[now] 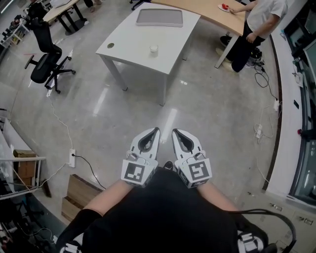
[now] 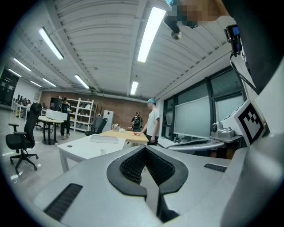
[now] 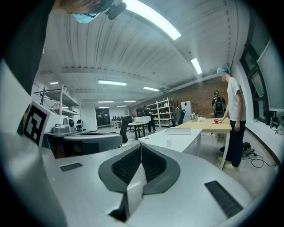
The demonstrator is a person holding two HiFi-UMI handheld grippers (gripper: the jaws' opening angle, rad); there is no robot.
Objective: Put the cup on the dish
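Observation:
A small pale cup [image 1: 153,48] stands near the front of the white table [image 1: 128,49], well ahead of me across open floor. A flat grey rectangular dish [image 1: 159,18] lies at the table's far side, apart from the cup. My left gripper [image 1: 155,131] and right gripper [image 1: 175,132] are held side by side close to my body, both shut and holding nothing. In the left gripper view the cup [image 2: 102,150] and dish [image 2: 108,138] show far off beyond the shut gripper [image 2: 144,147]. In the right gripper view the cup [image 3: 169,142] and dish [image 3: 177,131] show beyond that gripper [image 3: 141,145].
A person [image 1: 256,24] stands at a wooden table [image 1: 207,11] behind the white one, by a red object [image 1: 225,7]. A black office chair [image 1: 47,59] is at the left. A power strip [image 1: 72,158] with cables and wooden boxes [image 1: 79,195] lie on the floor to my left.

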